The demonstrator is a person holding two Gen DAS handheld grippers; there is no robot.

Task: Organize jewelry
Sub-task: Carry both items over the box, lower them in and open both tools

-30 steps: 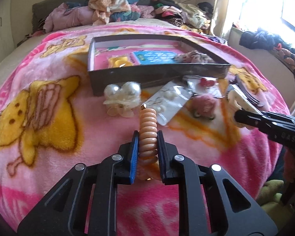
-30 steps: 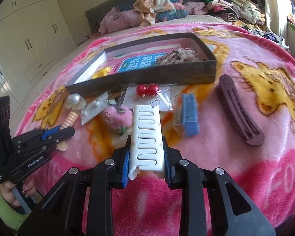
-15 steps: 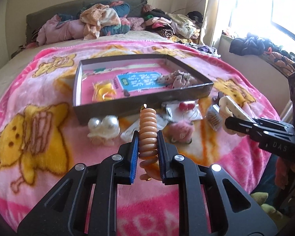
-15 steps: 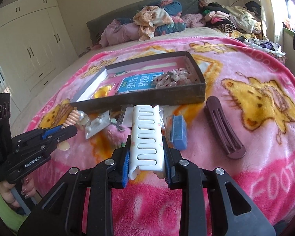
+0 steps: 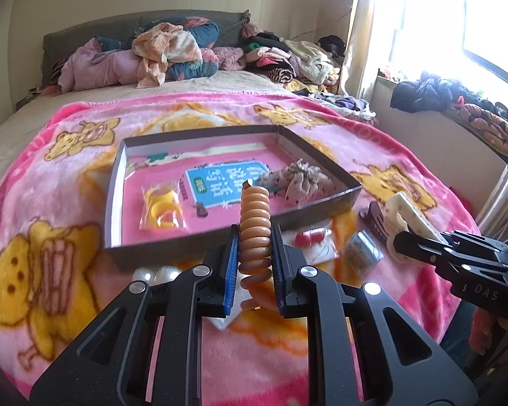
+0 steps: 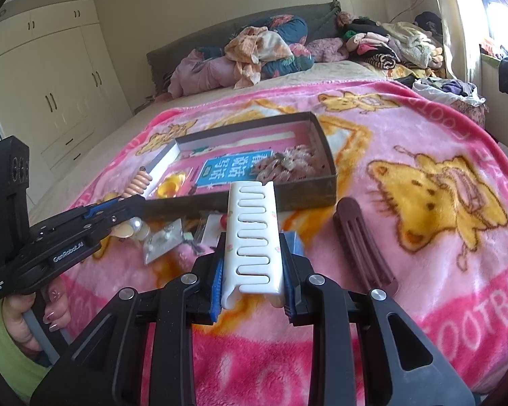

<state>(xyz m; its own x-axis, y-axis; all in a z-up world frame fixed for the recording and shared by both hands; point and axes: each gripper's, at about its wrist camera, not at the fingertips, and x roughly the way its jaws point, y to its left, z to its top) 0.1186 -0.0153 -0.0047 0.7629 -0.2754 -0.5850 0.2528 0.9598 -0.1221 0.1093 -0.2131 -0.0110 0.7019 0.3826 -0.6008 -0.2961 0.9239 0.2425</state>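
Orange ribbed spiral hair clip (image 5: 255,230) stands pinched in my left gripper (image 5: 254,264), long axis aimed far at the grey shallow box (image 5: 220,240); my right gripper (image 6: 254,270), likewise near, clamps the white plastic claw clip (image 6: 254,233).

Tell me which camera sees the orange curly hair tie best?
The left wrist view. There the orange spiral hair tie stands front and centre, clamped in the left tool, every coil showing. The right wrist view shows only a few coils poking past the left tool's tip, small and far to the side.
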